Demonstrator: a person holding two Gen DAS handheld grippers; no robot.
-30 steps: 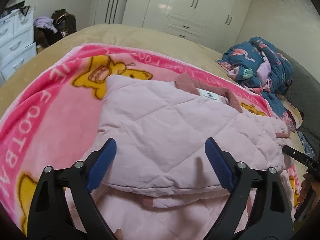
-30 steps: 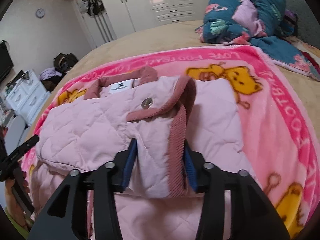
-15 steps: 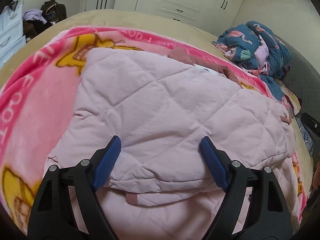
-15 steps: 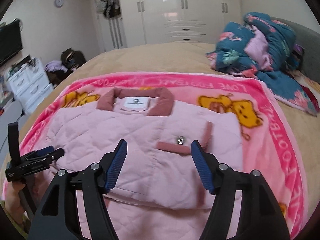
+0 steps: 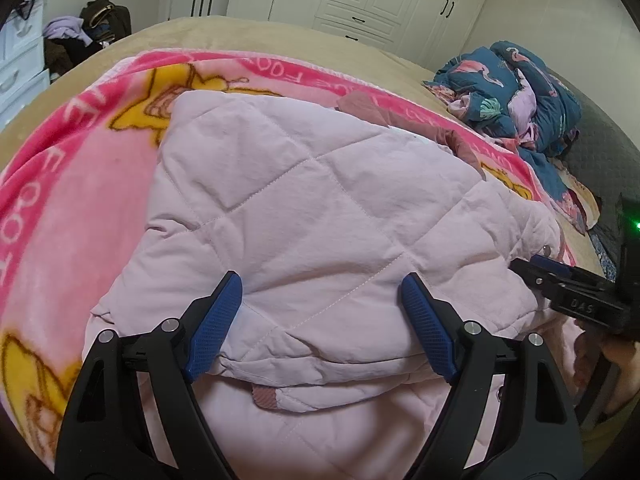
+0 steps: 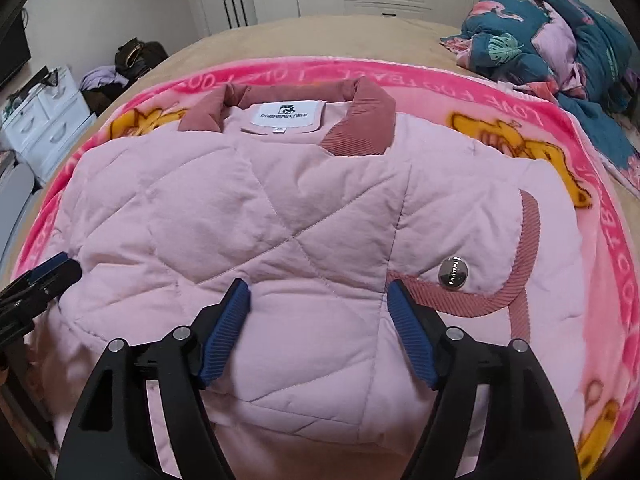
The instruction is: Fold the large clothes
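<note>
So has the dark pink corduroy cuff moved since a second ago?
Yes. The corduroy cuff dropped flat onto the pink quilted jacket, right of the white label.

The right hand-held gripper [image 6: 318, 310] has let go of the cuff [image 6: 472, 300] it pinched; its jaws have just been opening and it now hovers over the jacket [image 6: 280, 220]. The sleeve now lies folded flat, just right of that gripper.
</note>
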